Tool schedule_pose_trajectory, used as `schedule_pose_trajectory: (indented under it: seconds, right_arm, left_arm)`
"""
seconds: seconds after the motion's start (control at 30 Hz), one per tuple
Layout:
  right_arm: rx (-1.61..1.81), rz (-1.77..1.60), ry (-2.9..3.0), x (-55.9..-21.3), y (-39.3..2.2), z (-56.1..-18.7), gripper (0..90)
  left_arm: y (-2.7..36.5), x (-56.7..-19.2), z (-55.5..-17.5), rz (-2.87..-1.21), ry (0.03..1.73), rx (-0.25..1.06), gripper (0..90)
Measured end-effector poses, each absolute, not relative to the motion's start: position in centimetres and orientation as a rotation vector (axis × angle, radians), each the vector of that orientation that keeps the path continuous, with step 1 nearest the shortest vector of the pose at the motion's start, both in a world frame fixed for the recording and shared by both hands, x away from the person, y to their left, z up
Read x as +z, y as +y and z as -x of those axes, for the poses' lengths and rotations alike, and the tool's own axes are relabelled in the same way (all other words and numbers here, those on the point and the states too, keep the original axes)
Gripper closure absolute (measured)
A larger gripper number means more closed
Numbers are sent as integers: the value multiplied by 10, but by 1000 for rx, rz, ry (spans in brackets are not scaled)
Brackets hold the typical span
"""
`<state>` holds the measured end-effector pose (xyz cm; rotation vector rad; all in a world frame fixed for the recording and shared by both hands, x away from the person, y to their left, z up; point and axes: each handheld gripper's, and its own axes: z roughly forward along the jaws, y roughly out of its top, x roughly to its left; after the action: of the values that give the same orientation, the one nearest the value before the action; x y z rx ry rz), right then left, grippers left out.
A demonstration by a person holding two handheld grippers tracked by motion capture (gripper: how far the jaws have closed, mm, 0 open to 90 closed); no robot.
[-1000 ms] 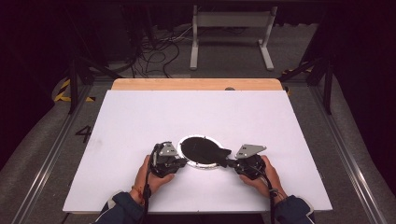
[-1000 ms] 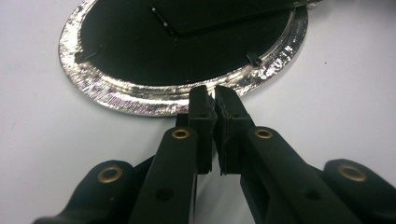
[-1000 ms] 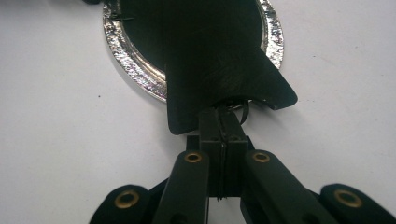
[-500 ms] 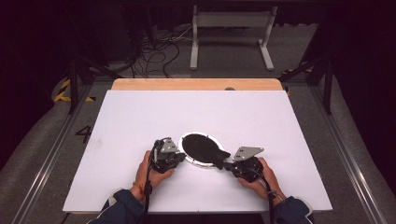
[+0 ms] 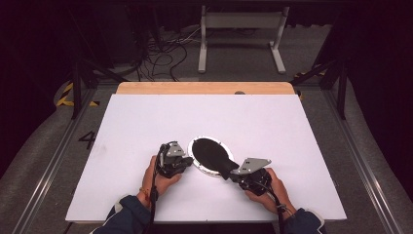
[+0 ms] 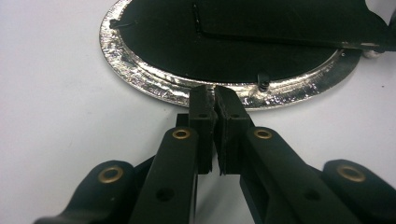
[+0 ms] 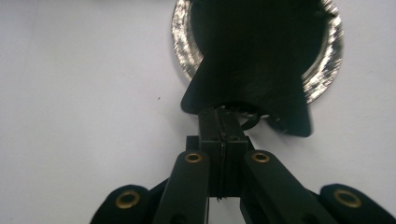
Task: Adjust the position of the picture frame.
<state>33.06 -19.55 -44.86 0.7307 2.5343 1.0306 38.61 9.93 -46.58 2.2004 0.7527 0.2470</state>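
The silver ring (image 5: 209, 157) with the black sheet (image 5: 210, 153) lies on the white bench (image 5: 146, 117), near its 6 o'clock edge. The left tool (image 5: 184, 158), closed, grips the rim at 9 o'clock. The right tool (image 5: 233, 173) clamps the sheet's tail at 4 o'clock.

Silver-rimmed black disc (image 5: 208, 152) on white table (image 5: 146, 122)

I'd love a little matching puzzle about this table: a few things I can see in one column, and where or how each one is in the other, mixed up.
Things:
1. left gripper
2. right gripper
3. silver ring
4. white board

Descriptions:
A. shiny rim around the black sheet
B. lies over a wooden tabletop
C. shut, tips at the silver ring's near edge
D. shut on the black sheet's flared tail end

Pairs: 1-C, 2-D, 3-A, 4-B
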Motion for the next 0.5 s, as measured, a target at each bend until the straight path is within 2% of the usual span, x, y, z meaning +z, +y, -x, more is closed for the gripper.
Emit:
schedule_pose_trajectory:
  seconds: [0.13, 0.27, 0.5]
  right_arm:
    - [1088, -781, 2410, -435, -209, -334, 900]
    - [1063, -862, 2363, -441, -222, -345, 900]
    - [1055, -885, 2373, -446, -219, -354, 900]
  left_arm:
    - [98, -466, -383, -2204, 725, 219, 869]
    - [93, -466, -374, -2217, 687, 199, 870]
    - [86, -466, -364, -2226, 647, 186, 862]
